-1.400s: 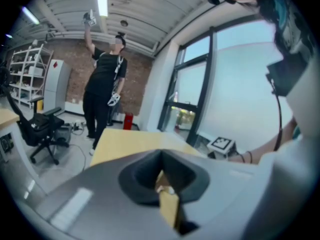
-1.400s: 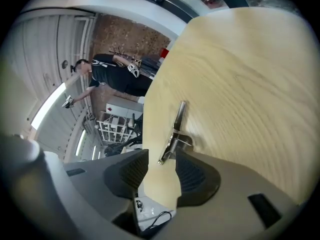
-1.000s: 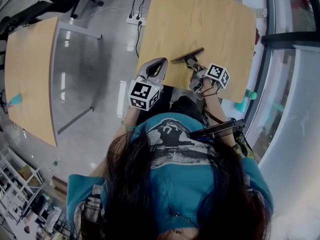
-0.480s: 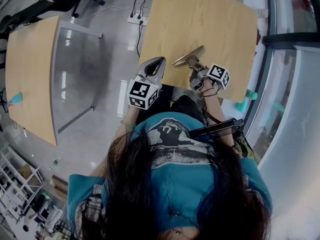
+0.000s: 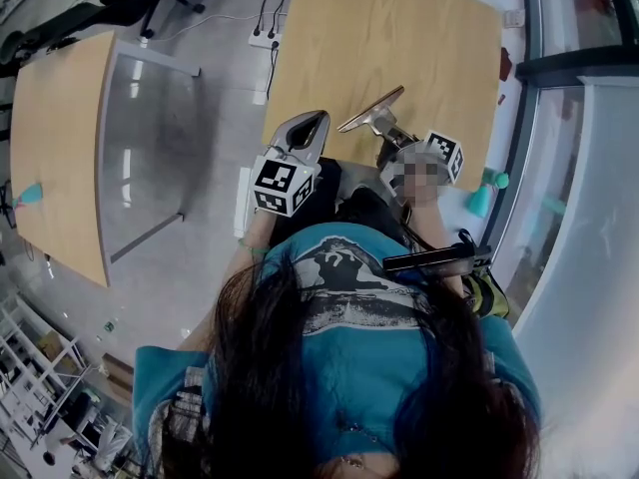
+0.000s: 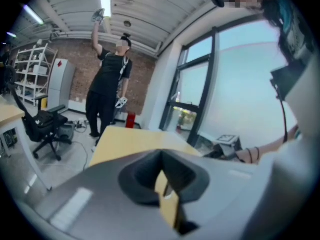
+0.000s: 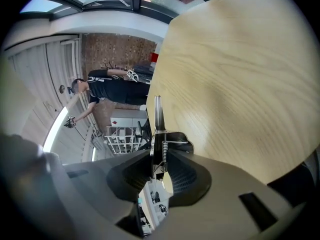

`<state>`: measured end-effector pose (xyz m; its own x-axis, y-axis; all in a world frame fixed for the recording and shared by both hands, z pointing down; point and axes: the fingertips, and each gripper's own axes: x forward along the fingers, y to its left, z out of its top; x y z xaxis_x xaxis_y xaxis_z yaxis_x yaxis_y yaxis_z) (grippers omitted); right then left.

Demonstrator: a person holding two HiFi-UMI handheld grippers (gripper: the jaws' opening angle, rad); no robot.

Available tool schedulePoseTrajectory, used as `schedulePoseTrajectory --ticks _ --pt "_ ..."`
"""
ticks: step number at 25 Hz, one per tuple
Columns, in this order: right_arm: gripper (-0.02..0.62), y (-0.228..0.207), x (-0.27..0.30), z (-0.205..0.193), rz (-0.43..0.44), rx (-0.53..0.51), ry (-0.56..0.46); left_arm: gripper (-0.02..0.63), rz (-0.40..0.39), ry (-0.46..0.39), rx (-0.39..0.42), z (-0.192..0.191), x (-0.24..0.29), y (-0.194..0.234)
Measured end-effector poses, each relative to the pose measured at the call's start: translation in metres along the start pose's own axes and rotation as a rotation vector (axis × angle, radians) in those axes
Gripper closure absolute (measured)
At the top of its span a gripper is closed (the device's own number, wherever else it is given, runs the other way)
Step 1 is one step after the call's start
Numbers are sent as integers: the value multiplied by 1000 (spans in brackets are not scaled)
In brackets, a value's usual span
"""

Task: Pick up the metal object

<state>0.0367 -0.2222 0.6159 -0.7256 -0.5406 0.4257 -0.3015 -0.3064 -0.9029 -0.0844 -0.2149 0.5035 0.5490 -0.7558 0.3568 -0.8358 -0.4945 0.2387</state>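
The metal object (image 5: pixel 371 110), a flat plate with a spring clip, is near the front edge of the wooden table (image 5: pixel 399 38). My right gripper (image 5: pixel 387 136) is shut on its near end. In the right gripper view the metal object (image 7: pixel 159 134) stands edge-on between the dark pads (image 7: pixel 187 176), its plate pointing out over the table (image 7: pixel 235 84). My left gripper (image 5: pixel 310 123) hovers at the table's front left corner, to the left of the object, holding nothing. In the left gripper view that gripper (image 6: pixel 167 196) has its jaws together with only a thin slit between them.
A second wooden table (image 5: pixel 55 138) stands to the left across a strip of grey floor. A power strip (image 5: pixel 262 40) with cables lies on the floor beyond the table's left corner. A glass wall runs along the right. A person (image 6: pixel 107 79) stands farther back in the room.
The head view has shifted slightly. My right gripper has stayed at the metal object's near end, and the left gripper has kept its place at the table corner.
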Motion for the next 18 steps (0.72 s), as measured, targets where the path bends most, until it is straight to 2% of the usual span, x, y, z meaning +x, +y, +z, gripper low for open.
schedulePoseTrajectory --ticks 7,12,18 --pt "500 -11 -57 -18 27 -31 11 601 1 -26 -17 -13 -15 -52" --pt "500 -34 -104 -30 39 -37 34 601 37 -30 29 -31 -29 -92" --pt "500 -55 -145 -49 38 -44 45 601 82 -21 -34 -53 -56 -121"
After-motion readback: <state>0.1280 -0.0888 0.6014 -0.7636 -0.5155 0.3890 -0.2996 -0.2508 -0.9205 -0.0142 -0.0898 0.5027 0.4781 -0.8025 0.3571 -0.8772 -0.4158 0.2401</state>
